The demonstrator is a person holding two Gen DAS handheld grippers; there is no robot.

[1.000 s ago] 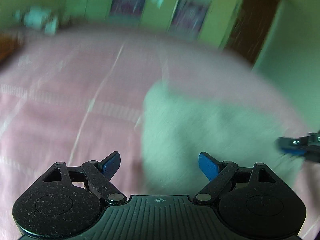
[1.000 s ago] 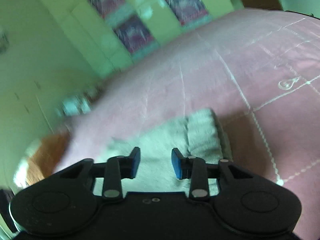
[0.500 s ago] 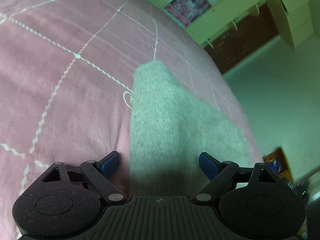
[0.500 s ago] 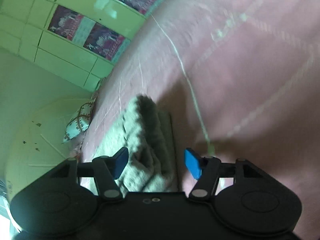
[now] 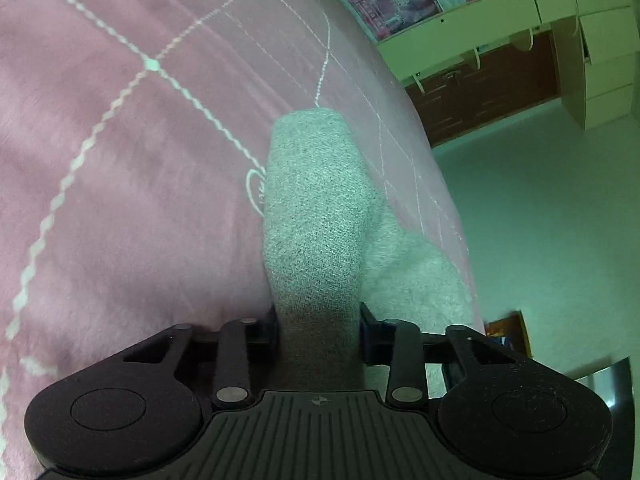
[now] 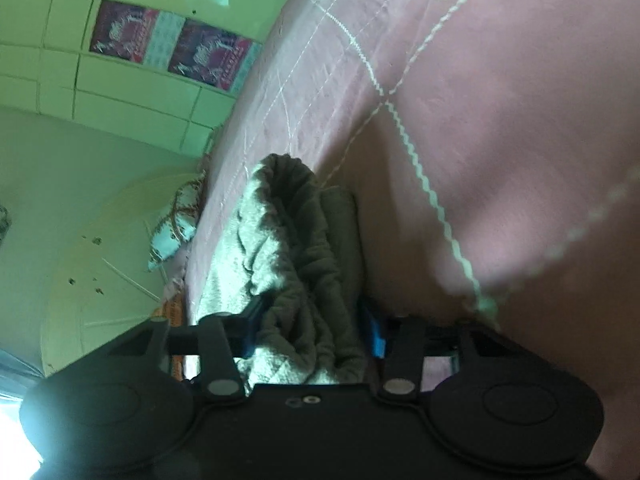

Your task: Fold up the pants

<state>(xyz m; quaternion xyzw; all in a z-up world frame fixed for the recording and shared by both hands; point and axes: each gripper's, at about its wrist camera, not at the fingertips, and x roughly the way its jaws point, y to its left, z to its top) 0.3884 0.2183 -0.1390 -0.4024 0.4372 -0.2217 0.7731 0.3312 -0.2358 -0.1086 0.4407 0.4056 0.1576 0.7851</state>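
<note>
Left hand-held gripper (image 5: 319, 334) is now clenching the grey pants (image 5: 316, 216); half a second ago its jaws were standing wide apart with the fabric lying loose between them. Right hand-held gripper (image 6: 310, 330) is likewise gripping a bunched, ribbed edge of the pants (image 6: 288, 240), where its jaws were open before. The garment is lying on the pink bed cover (image 5: 120, 184), stretching away from both grips, near the bed's edge. Judgement: both grasps are secured, so the fold lift is becoming possible.
</note>
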